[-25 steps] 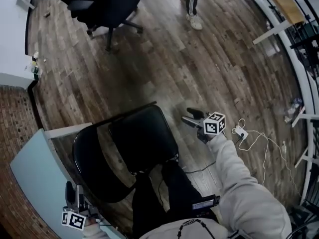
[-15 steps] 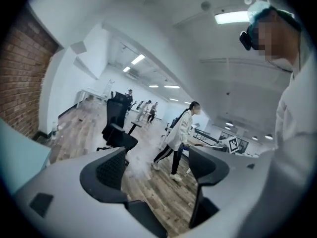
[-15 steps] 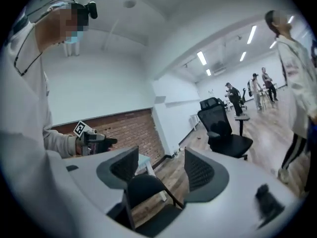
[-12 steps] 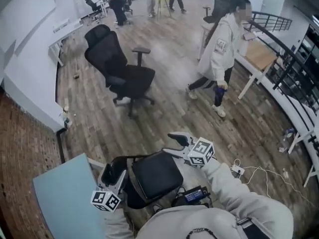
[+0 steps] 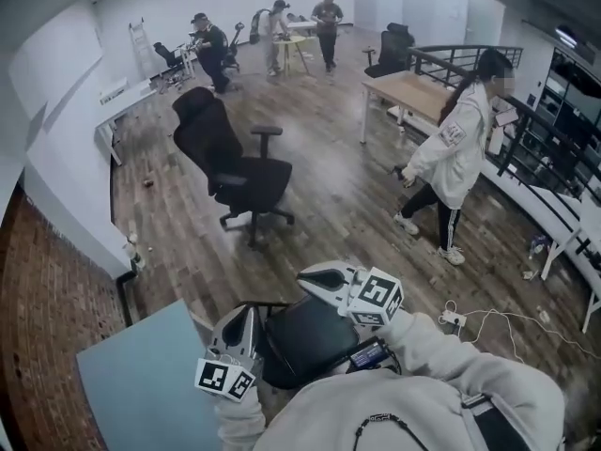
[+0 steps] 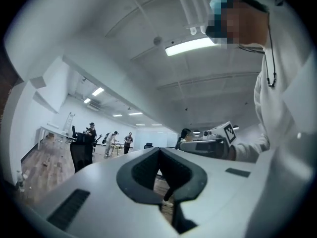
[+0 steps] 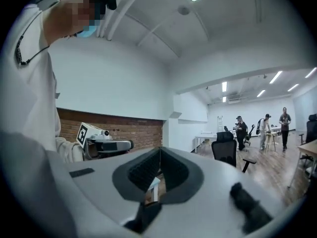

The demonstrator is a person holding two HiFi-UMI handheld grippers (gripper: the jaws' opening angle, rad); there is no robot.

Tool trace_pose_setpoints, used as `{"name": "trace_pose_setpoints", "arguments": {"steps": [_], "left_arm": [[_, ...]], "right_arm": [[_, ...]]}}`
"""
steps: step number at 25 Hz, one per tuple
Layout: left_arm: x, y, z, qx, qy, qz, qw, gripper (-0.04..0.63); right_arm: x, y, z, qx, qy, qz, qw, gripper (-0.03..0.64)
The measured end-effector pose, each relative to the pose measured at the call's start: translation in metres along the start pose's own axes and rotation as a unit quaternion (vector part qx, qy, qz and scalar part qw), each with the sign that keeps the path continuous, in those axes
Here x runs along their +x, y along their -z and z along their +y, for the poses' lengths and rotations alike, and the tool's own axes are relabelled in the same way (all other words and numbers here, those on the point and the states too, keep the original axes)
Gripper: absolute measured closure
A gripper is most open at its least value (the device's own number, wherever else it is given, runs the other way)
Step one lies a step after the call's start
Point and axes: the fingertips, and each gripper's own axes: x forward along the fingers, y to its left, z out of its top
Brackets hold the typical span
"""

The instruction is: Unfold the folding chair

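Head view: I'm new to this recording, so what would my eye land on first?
The left gripper and right gripper, white with marker cubes, sit at bottom centre, jaws shut and empty, over the black folding chair. Beyond, a black swivel office chair stands alone on the wooden floor at centre left, and a person in a white jacket walks at right.

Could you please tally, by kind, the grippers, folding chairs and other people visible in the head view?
Grippers: 2 (left gripper, right gripper)
Folding chair: 1
Other people: 4 (person in a white jacket, three people at the back)
Total: 7
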Motion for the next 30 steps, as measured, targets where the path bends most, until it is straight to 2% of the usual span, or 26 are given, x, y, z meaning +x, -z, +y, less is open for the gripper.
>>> {"name": "trace_pose_setpoints", "arguments": {"steps": [2, 5, 9, 12, 17, 23, 30], "left_arm": [[-0.015, 0.002, -0.007, 0.016, 0.001, 0.006, 0.9999, 0.588], [-0.043, -0.001, -0.004, 0.003, -0.002, -0.003, 1.0000, 0.589], [-0.074, -0.015, -0.005, 0.014, 0.010, -0.003, 0.9998, 0.589], [-0.086, -0.028, 0.000, 0.015, -0.005, -0.004, 0.9999, 0.589], [-0.090, -0.025, 0.004, 0.014, -0.024, 0.013, 0.9995, 0.589], [-0.083, -0.019, 0.005, 0.014, -0.010, 0.019, 0.9997, 0.589], [-0.088, -0.008, -0.009, 0.012, -0.013, 0.023, 0.9996, 0.589]], "right_arm": [[0.005, 0.005, 0.031, 0.014, 0.000, 0.003, 1.000, 0.607], [0.022, 0.013, 0.074, 0.047, -0.012, 0.006, 0.999, 0.609], [0.041, 0.002, 0.103, 0.038, -0.007, 0.006, 0.999, 0.609], [0.049, -0.007, 0.113, 0.036, -0.010, 0.002, 0.999, 0.609], [0.048, -0.005, 0.123, 0.036, -0.008, 0.008, 0.999, 0.609], [0.053, -0.001, 0.121, 0.034, 0.003, 0.012, 0.999, 0.611], [0.035, 0.009, 0.125, 0.040, 0.010, 0.013, 0.999, 0.611]]}}
